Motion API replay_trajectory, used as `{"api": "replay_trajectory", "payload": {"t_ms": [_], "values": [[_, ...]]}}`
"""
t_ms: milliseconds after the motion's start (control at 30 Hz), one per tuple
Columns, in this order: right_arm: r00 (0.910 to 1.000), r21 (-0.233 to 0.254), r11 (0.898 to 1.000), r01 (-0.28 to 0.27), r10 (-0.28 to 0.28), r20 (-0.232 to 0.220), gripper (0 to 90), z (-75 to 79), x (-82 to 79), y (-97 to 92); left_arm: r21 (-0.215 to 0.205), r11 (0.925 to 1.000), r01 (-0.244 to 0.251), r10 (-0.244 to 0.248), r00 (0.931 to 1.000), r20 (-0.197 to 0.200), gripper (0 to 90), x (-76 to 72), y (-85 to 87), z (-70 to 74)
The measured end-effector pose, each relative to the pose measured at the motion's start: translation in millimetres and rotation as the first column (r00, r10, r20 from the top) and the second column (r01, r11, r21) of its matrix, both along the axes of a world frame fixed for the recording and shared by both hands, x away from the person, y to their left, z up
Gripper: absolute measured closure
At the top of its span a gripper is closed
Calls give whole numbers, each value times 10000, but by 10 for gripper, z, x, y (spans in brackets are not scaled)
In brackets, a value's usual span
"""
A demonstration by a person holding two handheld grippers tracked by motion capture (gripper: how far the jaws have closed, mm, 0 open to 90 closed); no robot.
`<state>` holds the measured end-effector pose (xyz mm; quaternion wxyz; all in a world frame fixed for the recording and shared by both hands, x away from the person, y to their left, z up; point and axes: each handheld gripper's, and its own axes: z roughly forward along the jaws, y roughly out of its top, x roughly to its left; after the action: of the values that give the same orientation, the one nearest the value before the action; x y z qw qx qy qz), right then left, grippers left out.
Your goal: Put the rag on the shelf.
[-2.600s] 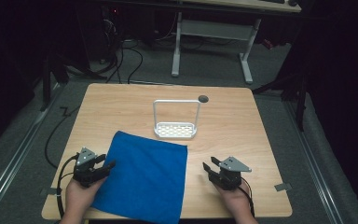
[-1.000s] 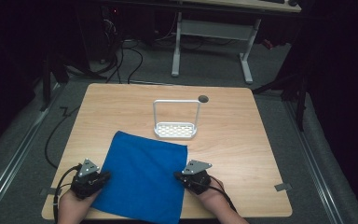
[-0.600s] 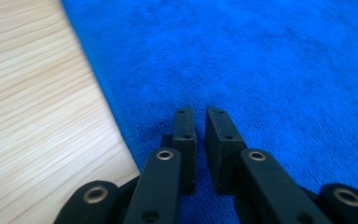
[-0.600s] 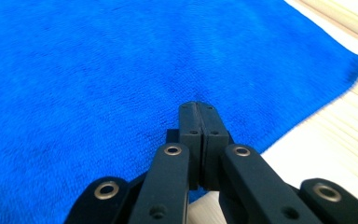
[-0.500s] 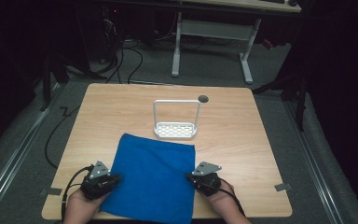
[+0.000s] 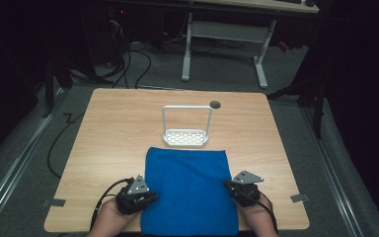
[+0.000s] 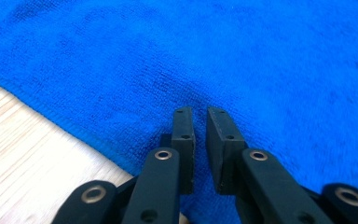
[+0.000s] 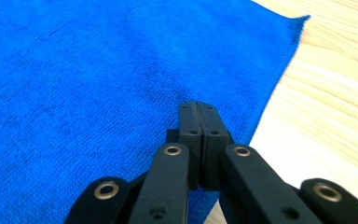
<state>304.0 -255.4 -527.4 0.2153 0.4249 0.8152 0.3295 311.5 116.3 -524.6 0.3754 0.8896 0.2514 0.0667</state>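
A blue cloth lies flat on the near half of the wooden table, its front edge hanging over the table's front edge. My left gripper sits at the cloth's left edge. In the left gripper view its jaws stand a narrow slit apart on the blue cloth, which puckers toward the tips as if pinched. My right gripper is at the cloth's right edge. Its jaws meet flush, with the tips down on the blue cloth just inside its hem.
A small white wire rack stands upright just beyond the cloth's far edge. A round cable hole lies behind it. Bare wood runs along both sides of the cloth. A desk frame and cables stand on the floor past the table.
Both grippers have slid to the right along the table's front. The cloth has gone with them and now lies square to the table instead of skewed.
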Motion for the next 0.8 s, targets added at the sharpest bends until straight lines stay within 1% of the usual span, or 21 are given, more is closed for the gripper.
{"api": "replay_trajectory", "payload": {"t_ms": [100, 233, 367, 433, 500, 533, 567, 600, 633, 667, 733, 800], "values": [[9998, -38, 9998, 202, -201, 46, 900, 1, 8, -86, -6, 9998, 211, -211, 9998, 5, 819, -20, -49, 0], [9994, 66, 9994, 346, -346, 16, 900, -2, 44, -174, -96, 9989, 460, -461, 9989, -51, 818, -76, -91, -4], [9993, 106, 9992, 376, -375, -63, 900, 2, 78, -161, -60, 9987, 507, -507, 9987, 27, 811, -119, -104, -4], [9996, 129, 9996, 261, -260, -58, 888, 10, 95, -138, -81, 9994, 339, -339, 9994, 58, 803, -124, -84, 2], [9998, 253, 9995, 204, -205, 46, 877, 28, 101, -128, -173, 9998, -11, 18, 9993, 361, 787, -118, -46, 26], [9998, 373, 9991, 195, -199, 100, 863, 46, 99, -122, -387, 9990, -231, 251, 9984, 514, 773, -107, -12, 48], [9997, 509, 9986, 162, -171, 177, 850, 67, 96, -116, -658, 9962, -570, 614, 9959, 663, 750, -89, 26, 69], [9995, 611, 9981, 126, -143, 290, 835, 85, 93, -109, -982, 9894, -1072, 1152, 9902, 796, 716, -55, 76, 88], [9991, 739, 9972, 89, -119, 402, 824, 103, 88, -97, -1186, 9830, -1402, 1505, 9852, 825, 711, -17, 116, 96], [9989, 800, 9968, 68, -105, 453, 818, 113, 87, -87, -1329, 9752, -1770, 1890, 9784, 841, 706, 26, 146, 96], [9987, 856, 9963, 2, -46, 505, 806, 119, 88, -70, -1322, 9632, -2340, 2468, 9648, 905, 681, 108, 178, 84], [9986, 911, 9958, -28, -21, 531, 793, 121, 91, -60, -1134, 9516, -2857, 2974, 9491, 1036, 648, 219, 181, 59]]}}
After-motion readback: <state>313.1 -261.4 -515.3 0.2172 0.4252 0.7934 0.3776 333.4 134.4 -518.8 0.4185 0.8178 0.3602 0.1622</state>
